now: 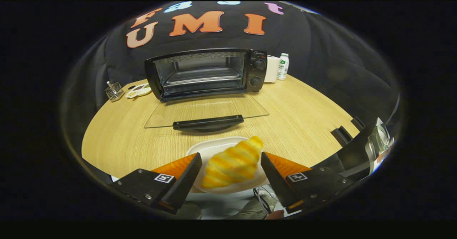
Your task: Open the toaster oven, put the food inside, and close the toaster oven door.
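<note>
1. Two-finger gripper [231, 167] spread wide, released, nothing clamped; one finger on each side of the glossy golden croissant [234, 162], with a clear gap showing between each finger and the pastry.
2. Croissant lying on the shallow white oval plate [214, 146], long axis running diagonally, far tip pointing toward the oven, near end low between the fingers.
3. Step in hand, by the look of it: the grab. Door down already, food not yet lifted.
4. Best done by centring first, so both fingers meet the flanks together (one finger landing early would likely spin the croissant on the slick plate).
5. Worth closing across the thick middle rather than the tapered tips; firm enough to carry, gentle enough not to squash or squirt it out.
6. Just beyond the plate: clear glass oven door [207, 110] folded flat on the pale wooden table [303, 117], its black bar handle [208, 122] nearest the plate.
7. Lift high enough to clear that handle and the glass before travelling forward.
8. Beyond the door: black toaster oven [207, 73], cavity open, wire rack visible inside, two knobs on its right panel.
9. Further off and out of the path: small wire holder [114, 91] and a little dish [138, 90] left of the oven, white bottle [283, 66] to its right.
</note>
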Action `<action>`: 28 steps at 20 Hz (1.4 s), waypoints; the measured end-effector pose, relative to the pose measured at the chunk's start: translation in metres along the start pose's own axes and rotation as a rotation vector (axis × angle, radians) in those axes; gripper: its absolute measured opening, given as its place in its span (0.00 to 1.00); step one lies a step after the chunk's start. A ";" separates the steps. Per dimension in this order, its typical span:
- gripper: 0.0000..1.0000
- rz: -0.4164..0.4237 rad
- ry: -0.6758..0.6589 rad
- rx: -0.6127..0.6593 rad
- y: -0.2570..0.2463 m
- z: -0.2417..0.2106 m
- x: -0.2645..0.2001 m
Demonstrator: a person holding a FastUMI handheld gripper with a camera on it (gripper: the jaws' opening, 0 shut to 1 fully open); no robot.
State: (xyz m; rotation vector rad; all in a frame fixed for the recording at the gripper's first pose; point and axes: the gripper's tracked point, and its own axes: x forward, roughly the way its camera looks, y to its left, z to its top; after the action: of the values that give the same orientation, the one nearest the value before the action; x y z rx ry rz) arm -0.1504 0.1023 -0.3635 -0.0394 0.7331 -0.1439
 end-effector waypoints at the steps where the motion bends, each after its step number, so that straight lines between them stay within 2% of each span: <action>1: 0.99 -0.016 0.000 0.012 -0.002 -0.004 -0.003; 11: 1.00 -0.041 0.094 0.159 0.006 -0.041 0.005; 15: 1.00 -0.061 0.107 0.147 0.006 -0.049 0.009; 19: 0.83 -0.058 0.110 0.167 0.009 -0.045 0.006; 21: 0.78 -0.066 0.087 0.186 0.007 -0.038 0.004; 28: 0.75 -0.039 0.002 0.165 -0.003 0.003 -0.024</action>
State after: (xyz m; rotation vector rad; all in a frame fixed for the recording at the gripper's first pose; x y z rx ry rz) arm -0.1666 0.1033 -0.3451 0.1037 0.7202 -0.2411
